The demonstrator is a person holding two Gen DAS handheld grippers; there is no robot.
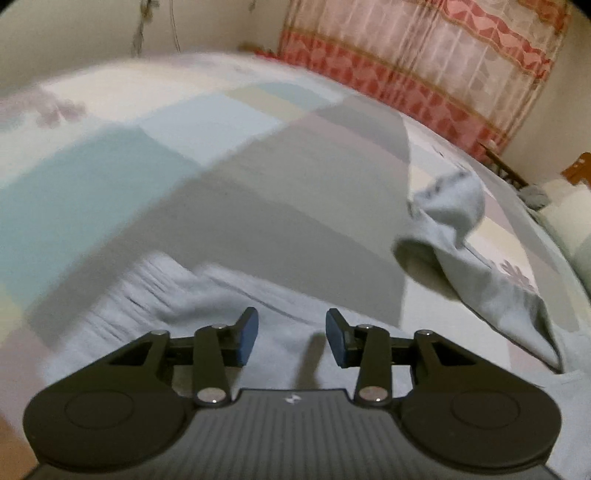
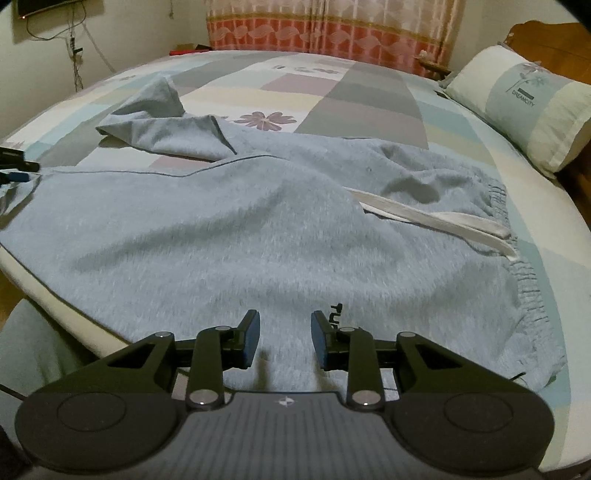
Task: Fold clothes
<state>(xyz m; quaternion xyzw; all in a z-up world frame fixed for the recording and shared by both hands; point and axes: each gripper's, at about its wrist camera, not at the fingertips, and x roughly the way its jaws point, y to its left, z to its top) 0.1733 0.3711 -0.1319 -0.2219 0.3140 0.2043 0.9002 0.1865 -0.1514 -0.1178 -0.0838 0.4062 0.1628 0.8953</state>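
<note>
A bedroom: a bed with a pastel patchwork sheet [image 2: 369, 96] fills both views, a red-patterned curtain [image 2: 314, 29] along the top and a pillow [image 2: 517, 107] at upper right. Pale blue sweatpants [image 2: 229, 229] lie spread across the middle of the right wrist view, one leg folded back at upper left, white drawstring [image 2: 424, 218] trailing at right by the gathered waistband. The right gripper [image 2: 284, 339] hovers at bottom centre above the fabric, jaws spread, holding nothing. The left gripper [image 1: 291, 338] sits low in its blurred view over the same cloth, jaws likewise apart.
</note>
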